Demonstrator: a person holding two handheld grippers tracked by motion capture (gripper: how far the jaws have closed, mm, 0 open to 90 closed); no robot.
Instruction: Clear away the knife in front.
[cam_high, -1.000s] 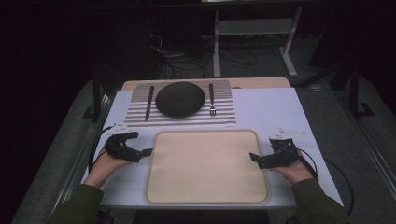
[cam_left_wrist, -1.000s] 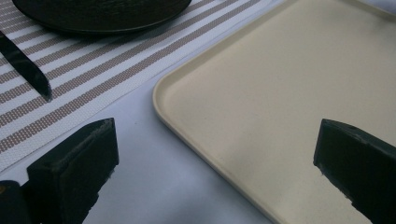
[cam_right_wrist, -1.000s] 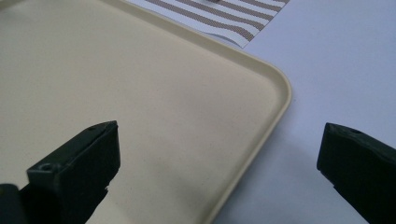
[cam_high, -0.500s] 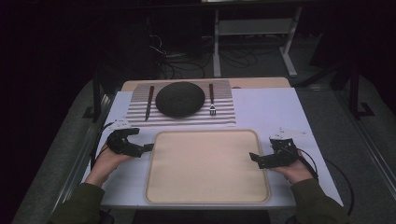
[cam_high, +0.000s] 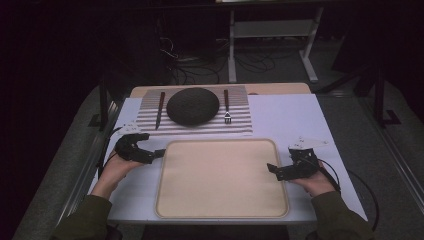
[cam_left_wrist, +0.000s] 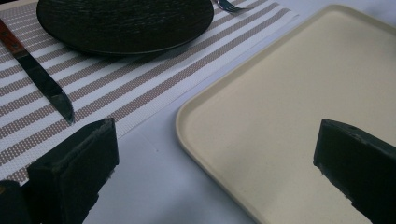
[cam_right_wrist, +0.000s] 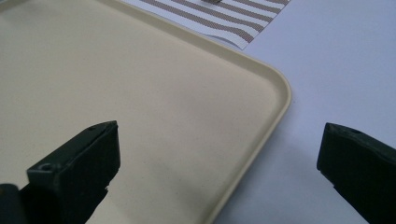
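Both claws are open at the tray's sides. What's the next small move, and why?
Probably ease each claw inward and down so its jaws straddle the tray's rim. The left claw and right claw sit open at opposite edges of the beige tray, gripping nothing yet; the tray lies flat on the table.

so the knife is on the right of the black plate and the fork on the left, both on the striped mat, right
Not quite: the sides are swapped. In the high view the knife lies left of the black plate and the fork lies right of it. Both do rest on the striped mat.
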